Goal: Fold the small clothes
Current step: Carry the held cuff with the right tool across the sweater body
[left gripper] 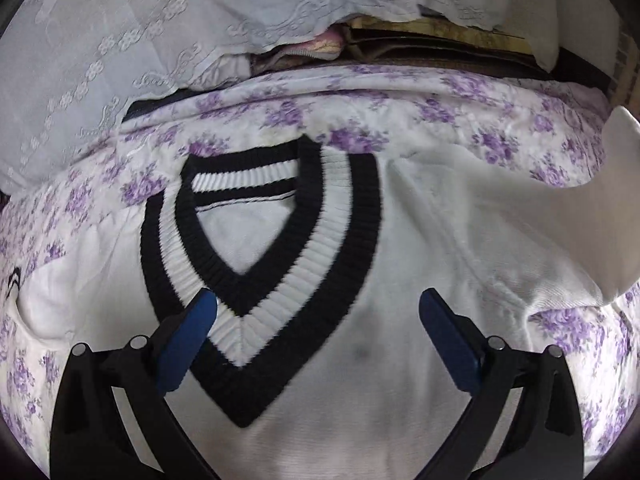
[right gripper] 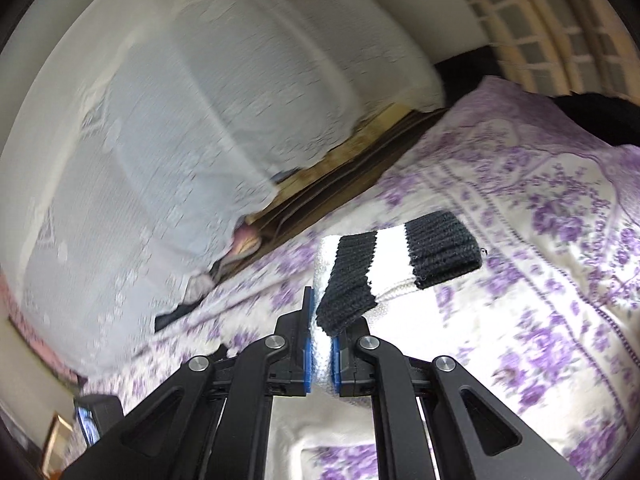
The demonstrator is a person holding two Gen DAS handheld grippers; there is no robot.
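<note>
White knit sweater lay spread on the floral bedspread, front side up, directly under the left gripper. That gripper hovered over the chest panel with its blue pads spread wide and nothing between them; the point of the V-neck collar sat between the two fingers, nearer the left one. Whether the pads touched the fabric could not be told.

Right gripper was clamped on the sweater's sleeve cuff, pinching the white knit just behind the cuff. The cuff stuck out past the fingertips, lifted clear of the bedspread. In the left wrist view the sleeve rose off the sweater's shoulder toward the bedspread's right edge.

Sweater appearance: off-white fine knit, ribbed V collar banded black, white, black. A faint dark smudge sat on the chest below the collar point. Cuff ribbed in the same black and white bands, folded over on itself at the end.

A pale embroidered cloth draped over something along the bedspread's far edge. Right wrist view was motion-blurred on its left side.
</note>
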